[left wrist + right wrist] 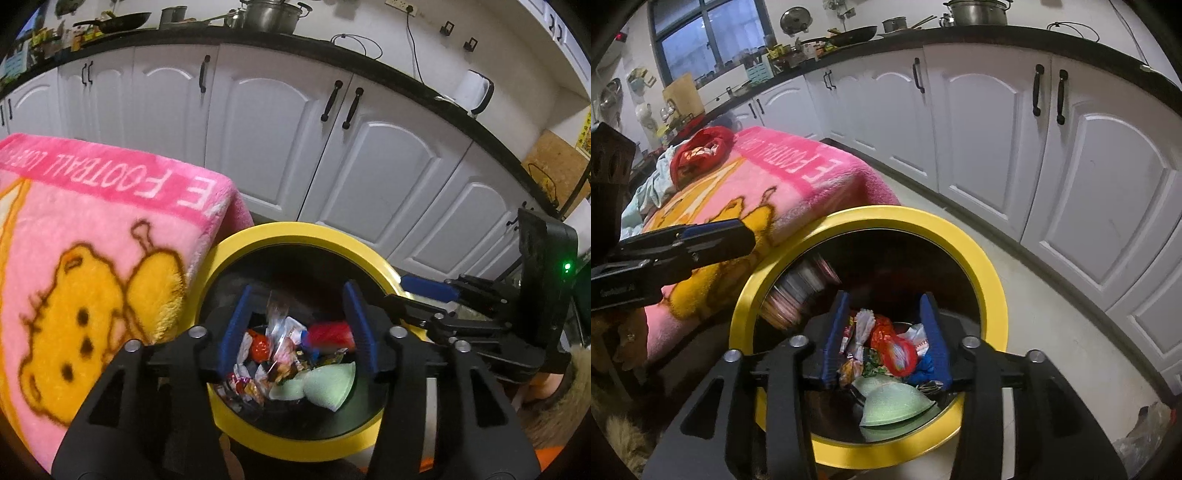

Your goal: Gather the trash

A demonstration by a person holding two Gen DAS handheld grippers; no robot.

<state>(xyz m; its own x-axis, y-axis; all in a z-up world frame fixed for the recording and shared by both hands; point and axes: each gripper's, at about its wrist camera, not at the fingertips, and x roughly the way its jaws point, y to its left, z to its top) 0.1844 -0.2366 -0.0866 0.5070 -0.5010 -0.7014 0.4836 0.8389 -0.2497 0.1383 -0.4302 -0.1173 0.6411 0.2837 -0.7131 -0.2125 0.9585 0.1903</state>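
Hovering over the yellow-rimmed bin (295, 236), left gripper (295, 325) pointing down into its mouth, blue pads standing moderately apart with nothing pinched between them. Framing, in the gap between those pads, a heap of trash (280, 354) lying loose at the bin's bottom: crumpled wrappers, a clear crinkled packet, a red piece, a pale green cup-shaped item (325, 384) nearest the camera.

Hanging over the same bin (982, 258) from the other side, right gripper (890, 332) likewise parted about halfway, gripping nothing, the wrappers (882, 347) and the green item (894, 406) sitting below and between its fingers. Blurring against the bin's left inner wall, a striped packet (801, 291), apparently in mid-fall.

Reading on the pink blanket (92, 236) beside the bin, upside down in white: "FOOTBALL", with further letters cut off; a yellow cartoon animal printed below. Showing faint, illegible lettering on the left gripper's body (628, 288) in the right wrist view.
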